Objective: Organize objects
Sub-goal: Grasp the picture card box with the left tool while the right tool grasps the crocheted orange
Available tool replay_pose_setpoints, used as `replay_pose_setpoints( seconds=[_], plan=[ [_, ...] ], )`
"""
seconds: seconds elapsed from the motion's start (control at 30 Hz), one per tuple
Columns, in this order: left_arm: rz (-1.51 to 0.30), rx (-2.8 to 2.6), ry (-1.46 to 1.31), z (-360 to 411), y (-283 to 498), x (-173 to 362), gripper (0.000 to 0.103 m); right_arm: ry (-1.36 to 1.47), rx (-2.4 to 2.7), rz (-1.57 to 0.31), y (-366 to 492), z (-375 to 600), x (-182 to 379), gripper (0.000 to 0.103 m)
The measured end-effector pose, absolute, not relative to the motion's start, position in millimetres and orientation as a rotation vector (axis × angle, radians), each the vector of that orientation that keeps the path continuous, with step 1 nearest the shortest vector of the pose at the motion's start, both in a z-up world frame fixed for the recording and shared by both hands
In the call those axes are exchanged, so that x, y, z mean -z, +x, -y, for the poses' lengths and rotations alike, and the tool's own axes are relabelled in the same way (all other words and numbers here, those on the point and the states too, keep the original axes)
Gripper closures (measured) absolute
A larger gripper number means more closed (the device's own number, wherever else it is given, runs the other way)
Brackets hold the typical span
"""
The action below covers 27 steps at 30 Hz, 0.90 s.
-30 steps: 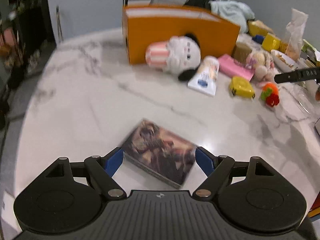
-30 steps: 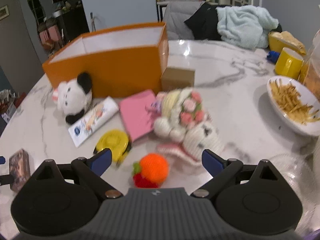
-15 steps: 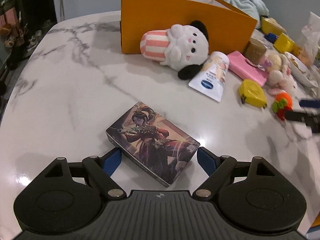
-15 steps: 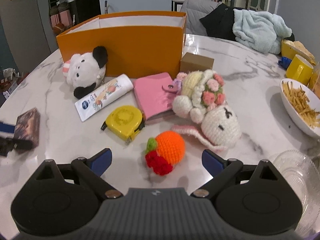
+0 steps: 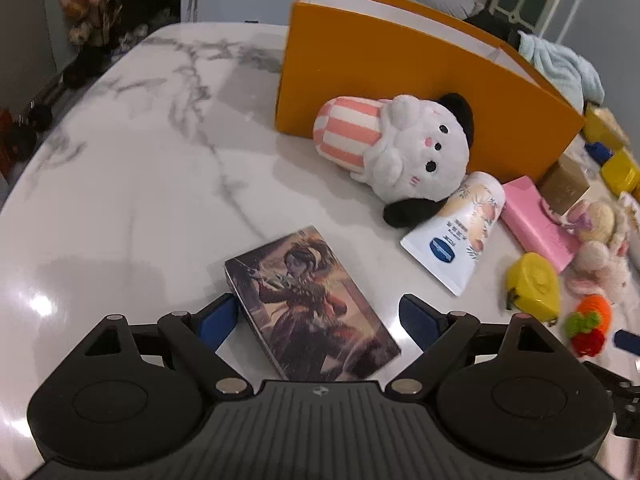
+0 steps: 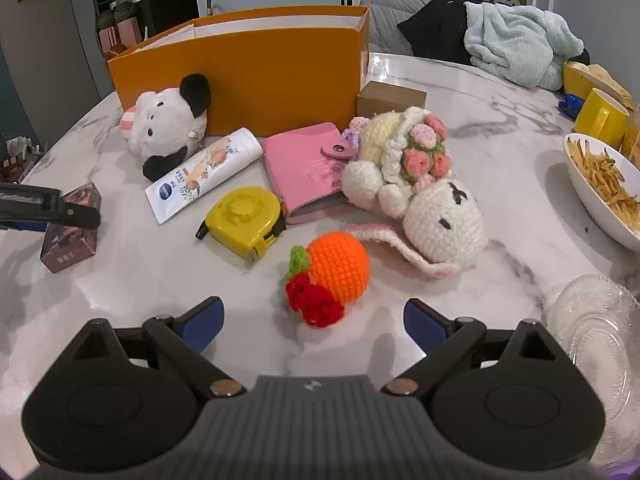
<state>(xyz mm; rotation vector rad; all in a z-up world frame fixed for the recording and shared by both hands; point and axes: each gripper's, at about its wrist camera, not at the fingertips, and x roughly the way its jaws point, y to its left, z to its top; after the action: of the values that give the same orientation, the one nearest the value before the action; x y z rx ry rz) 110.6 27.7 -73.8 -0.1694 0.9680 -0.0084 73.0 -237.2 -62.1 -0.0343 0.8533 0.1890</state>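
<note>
Left gripper (image 5: 316,316): matte black body, ribbed grey-black centre panel marked with a small pale round emblem. Two round black housings are set at the sides, each with a shallow circular recess. Angled black link arms are joined by silver pivot pins. Blue pads (image 5: 216,320) are fitted on the fingers.

Right gripper (image 6: 314,322): same build is noted — ribbed centre panel with emblem, round side housings, triangular cut-outs in the outer links, silver pins, blue pads (image 6: 202,322).

No hand or sleeve is seen.

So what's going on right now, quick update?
Left claw opening around card box, not gripping. Right claw open near crochet orange. Nothing blocking.
</note>
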Motion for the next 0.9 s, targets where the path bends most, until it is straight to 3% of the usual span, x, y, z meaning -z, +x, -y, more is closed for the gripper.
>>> replay_pose_setpoints(
  seconds=[0.1, 0.13, 0.23, 0.53, 0.7, 0.8, 0.9],
  plan=[
    [-0.974, 0.056, -0.076, -22.0, 116.0, 75.2, 0.002, -0.03, -0.192, -0.849, 73.3, 237.1, 61.5, 0.006],
    [-0.968, 0.08, -0.052, -20.4, 115.7, 75.5, 0.011, -0.028, -0.192, -0.846, 73.3, 237.4, 61.2, 0.006],
    [-0.944, 0.186, -0.019, -19.8, 112.1, 75.4, 0.02, -0.024, -0.191, -0.841, 73.3, 238.9, 61.1, 0.006],
    [-0.955, 0.348, 0.064, -15.6, 102.3, 76.6, 0.023, 0.001, -0.179, -0.84, 76.5, 243.4, 68.4, 0.007],
    [-0.93, 0.339, 0.12, -9.8, 95.4, 79.5, 0.018, -0.026, -0.168, -0.827, 85.0, 232.6, 72.1, 0.02],
    [-0.886, 0.345, 0.16, -8.7, 88.5, 83.8, 0.012, -0.049, -0.153, -0.831, 92.0, 225.8, 75.3, 0.035],
    [-0.859, 0.354, 0.153, -12.9, 85.2, 85.7, 0.012, -0.083, -0.136, -0.818, 93.6, 219.7, 77.2, 0.039]
  ],
)
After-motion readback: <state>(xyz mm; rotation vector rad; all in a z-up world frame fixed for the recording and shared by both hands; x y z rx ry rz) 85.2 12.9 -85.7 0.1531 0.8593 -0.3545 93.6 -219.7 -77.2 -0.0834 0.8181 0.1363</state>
